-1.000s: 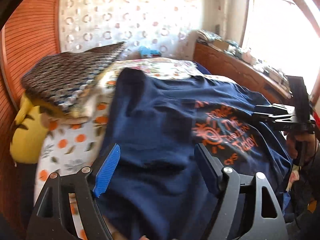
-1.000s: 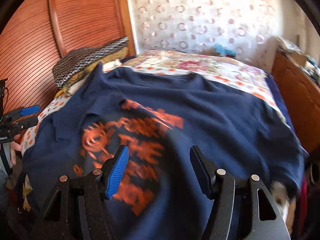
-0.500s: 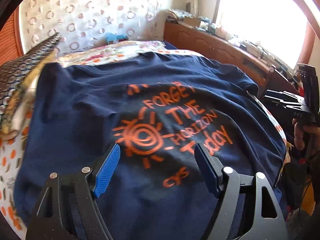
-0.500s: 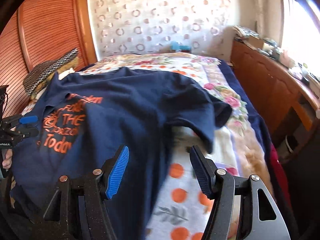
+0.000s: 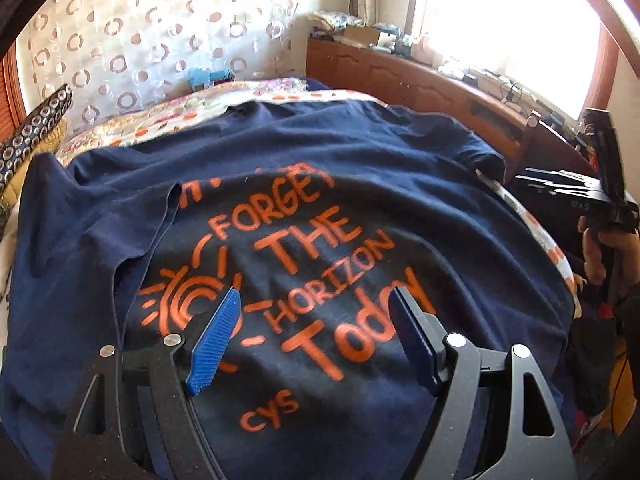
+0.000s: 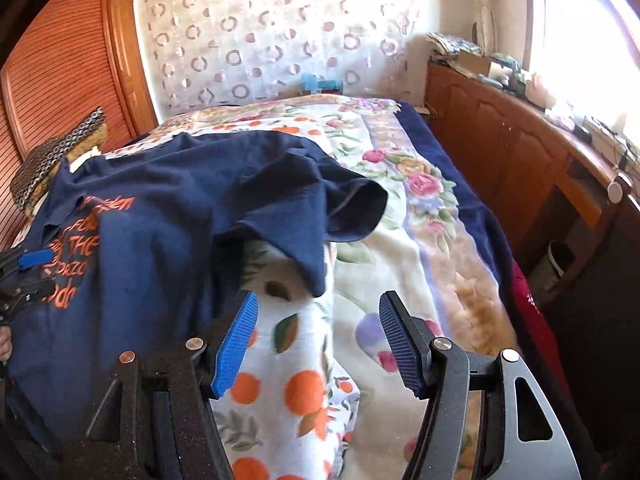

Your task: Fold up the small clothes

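Change since earlier frames: left wrist view swings from the far-left pile toward the printed chest; right wrist view swings off the print toward the right sleeve and the bare blanket. Both grippers appear empty throughout.
Task item: navy T-shirt (image 5: 360, 184), print side up, spread across the bed (image 6: 420, 264) on a floral and orange-print blanket (image 6: 304, 392).
Shirt lie: collar toward the far wall, hem toward the near edge; body mostly flat, orange lettering fully readable.
Left sleeve: a flap (image 5: 132, 216) lies doubled over the left part of the print; whether an intended fold or a wrinkle, cannot tell.
Right sleeve: bunched and lifted (image 6: 320, 216), hem curled, blanket visible under it.
Progress: judged early; shirt is laid out, no clean fold yet visible; sleeves and body folds remain.
Left gripper (image 5: 316, 316): fingers spread wide, nothing between them; hovering over the lower print, pointing toward the far wall.
Right gripper (image 6: 318, 328): fingers spread wide, empty; held over the blanket just near of the bunched sleeve, aimed at it.
Right gripper in the left view: at the right edge of the bed (image 5: 576, 196), gripped by a hand (image 5: 600, 252).
Other: patterned folded pile (image 6: 56, 152) at far left; wooden cabinet (image 6: 520, 152) along the right wall.
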`<act>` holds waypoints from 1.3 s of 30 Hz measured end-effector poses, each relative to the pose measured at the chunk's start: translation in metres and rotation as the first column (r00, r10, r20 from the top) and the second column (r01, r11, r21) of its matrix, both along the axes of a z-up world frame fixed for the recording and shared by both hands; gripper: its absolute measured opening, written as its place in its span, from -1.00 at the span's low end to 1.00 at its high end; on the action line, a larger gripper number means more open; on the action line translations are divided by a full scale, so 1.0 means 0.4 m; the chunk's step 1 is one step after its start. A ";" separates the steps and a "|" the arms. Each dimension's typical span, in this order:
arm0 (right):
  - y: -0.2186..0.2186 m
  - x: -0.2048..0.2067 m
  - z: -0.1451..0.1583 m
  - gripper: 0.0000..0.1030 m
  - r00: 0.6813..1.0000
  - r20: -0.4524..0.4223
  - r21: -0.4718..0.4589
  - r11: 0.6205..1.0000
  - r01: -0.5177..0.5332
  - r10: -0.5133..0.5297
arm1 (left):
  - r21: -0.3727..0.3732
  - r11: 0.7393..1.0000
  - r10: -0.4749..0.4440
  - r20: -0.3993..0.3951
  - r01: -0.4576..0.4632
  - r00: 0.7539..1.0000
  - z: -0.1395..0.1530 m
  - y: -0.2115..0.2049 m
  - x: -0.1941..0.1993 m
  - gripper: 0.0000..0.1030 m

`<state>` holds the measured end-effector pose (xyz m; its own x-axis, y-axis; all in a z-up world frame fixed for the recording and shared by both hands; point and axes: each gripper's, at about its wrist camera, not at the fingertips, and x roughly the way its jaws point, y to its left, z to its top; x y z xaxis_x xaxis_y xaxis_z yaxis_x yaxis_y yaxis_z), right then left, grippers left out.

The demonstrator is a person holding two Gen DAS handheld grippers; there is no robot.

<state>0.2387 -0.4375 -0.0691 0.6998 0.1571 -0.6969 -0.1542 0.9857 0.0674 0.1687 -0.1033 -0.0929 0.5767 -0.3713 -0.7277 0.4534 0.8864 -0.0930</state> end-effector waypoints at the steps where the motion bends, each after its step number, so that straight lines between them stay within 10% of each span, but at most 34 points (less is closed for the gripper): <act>1: 0.003 0.008 -0.001 0.27 1.000 -0.004 -0.002 1.000 0.005 -0.005 | -0.004 1.000 -0.001 0.005 0.001 1.000 0.002 -0.004 0.000 0.50; 8: 0.030 0.059 -0.013 0.00 0.999 -0.045 0.019 1.000 -0.007 0.008 | -0.024 1.000 0.002 0.009 -0.002 1.000 -0.004 -0.011 -0.009 0.50; 13: 0.034 0.069 0.009 -0.89 0.996 0.000 -0.044 0.995 0.086 -0.086 | -0.022 1.000 -0.001 0.017 0.001 1.000 -0.004 -0.017 -0.009 0.50; 20: 0.058 0.033 0.098 -0.91 0.981 0.132 0.024 0.990 0.138 -0.140 | -0.020 1.000 0.014 0.034 -0.013 0.999 0.007 -0.005 -0.018 0.50; 29: 0.193 -0.033 0.189 -0.91 0.971 0.229 0.086 0.993 -0.086 0.065 | -0.063 0.997 0.046 0.089 -0.040 0.995 0.075 0.053 -0.049 0.50; 39: 0.334 -0.095 0.107 -0.91 0.944 0.042 0.061 0.942 -0.329 0.327 | -0.081 0.993 0.090 0.093 -0.083 0.992 0.074 0.092 -0.053 0.50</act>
<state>0.2006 -0.3038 -0.0262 0.6226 0.4264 -0.6562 -0.4711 0.8738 0.1209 0.1474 -0.0666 -0.0633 0.6750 -0.3696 -0.6386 0.3853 0.9147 -0.1221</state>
